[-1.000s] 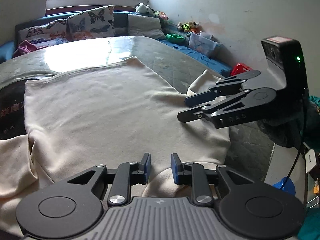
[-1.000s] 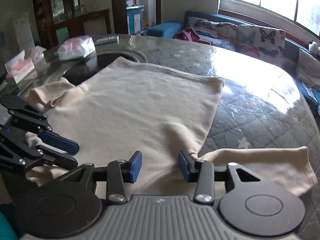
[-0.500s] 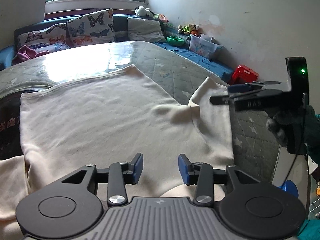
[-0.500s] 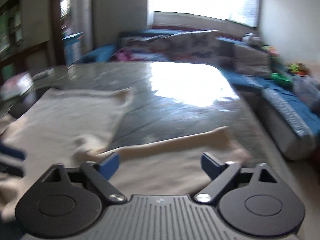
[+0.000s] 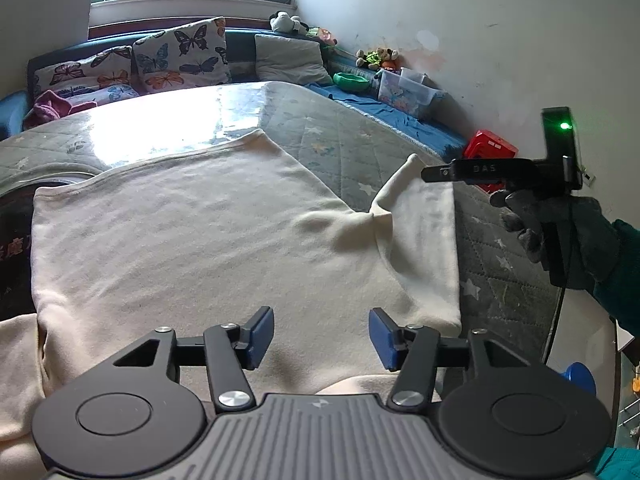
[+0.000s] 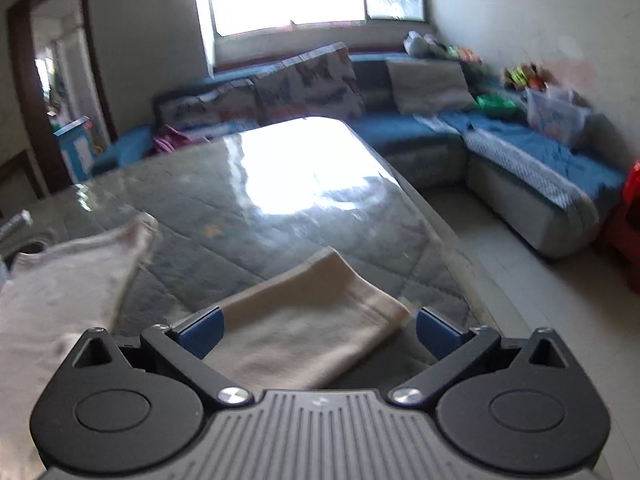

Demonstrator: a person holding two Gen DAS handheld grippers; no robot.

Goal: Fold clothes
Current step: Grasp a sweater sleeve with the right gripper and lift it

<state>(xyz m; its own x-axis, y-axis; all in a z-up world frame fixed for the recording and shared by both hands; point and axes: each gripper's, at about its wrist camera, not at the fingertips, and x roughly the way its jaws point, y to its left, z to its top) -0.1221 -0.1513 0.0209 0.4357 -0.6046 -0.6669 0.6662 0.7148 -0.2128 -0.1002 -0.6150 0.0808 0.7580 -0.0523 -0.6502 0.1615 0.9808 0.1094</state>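
The right tongs [image 6: 318, 330] gape wide over a cream sleeve [image 6: 304, 320] on the table [image 6: 280, 208].

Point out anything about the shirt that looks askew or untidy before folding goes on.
The cream shirt lies mostly flat on the table, but a wrinkle bunches at the armpit by the right sleeve. That sleeve's cuff reaches the table's edge. Both the left gripper and right gripper are open, holding nothing.

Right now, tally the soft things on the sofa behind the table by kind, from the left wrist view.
Butterfly-print cushions: 3
Plain grey cushions: 1
Panda plush toys: 1
Magenta garments: 1
Total: 6
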